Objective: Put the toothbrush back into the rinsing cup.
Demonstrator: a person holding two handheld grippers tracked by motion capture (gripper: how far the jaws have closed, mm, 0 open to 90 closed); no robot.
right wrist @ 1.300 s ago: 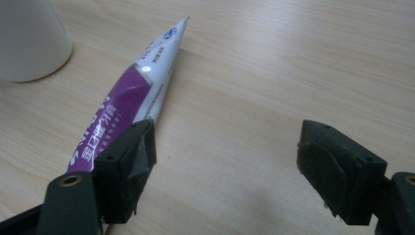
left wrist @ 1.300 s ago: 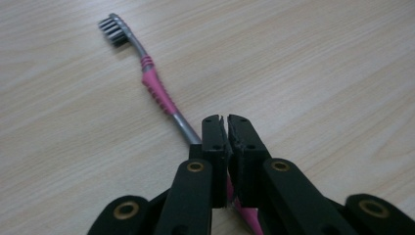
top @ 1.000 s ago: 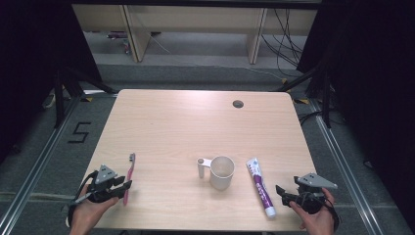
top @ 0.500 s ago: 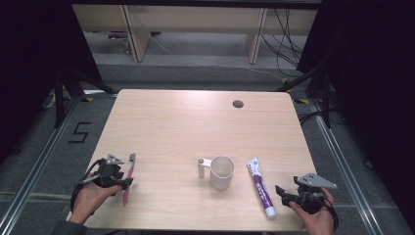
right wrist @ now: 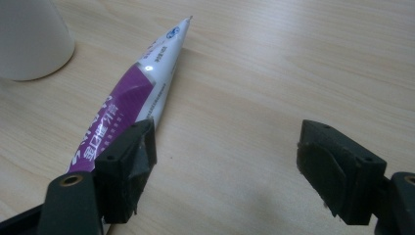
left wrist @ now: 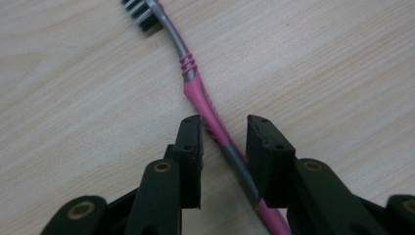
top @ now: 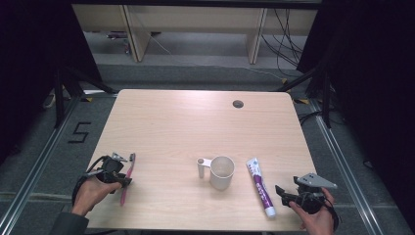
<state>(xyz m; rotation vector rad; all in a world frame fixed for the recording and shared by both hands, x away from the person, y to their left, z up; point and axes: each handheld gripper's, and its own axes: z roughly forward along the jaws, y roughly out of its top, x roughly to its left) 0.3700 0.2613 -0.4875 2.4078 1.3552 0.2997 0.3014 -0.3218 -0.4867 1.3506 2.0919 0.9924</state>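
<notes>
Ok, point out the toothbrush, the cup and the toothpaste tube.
toothbrush [left wrist: 198,93]: left gripper view, on the pink neck above the jaws.
cup [top: 222,172]: high view, on its white outer wall.
toothpaste tube [right wrist: 129,93]: right gripper view, on the purple printed body.

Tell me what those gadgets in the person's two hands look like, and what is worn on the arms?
Each hand carries a black two-jaw tool. The left gripper has blocky black jaws with small screw holes and brass-coloured pivot pins. The right gripper is built alike and bears a grey three-cornered plate on top. Black cables loop from the tools. A dark sleeve covers the left forearm.
</notes>
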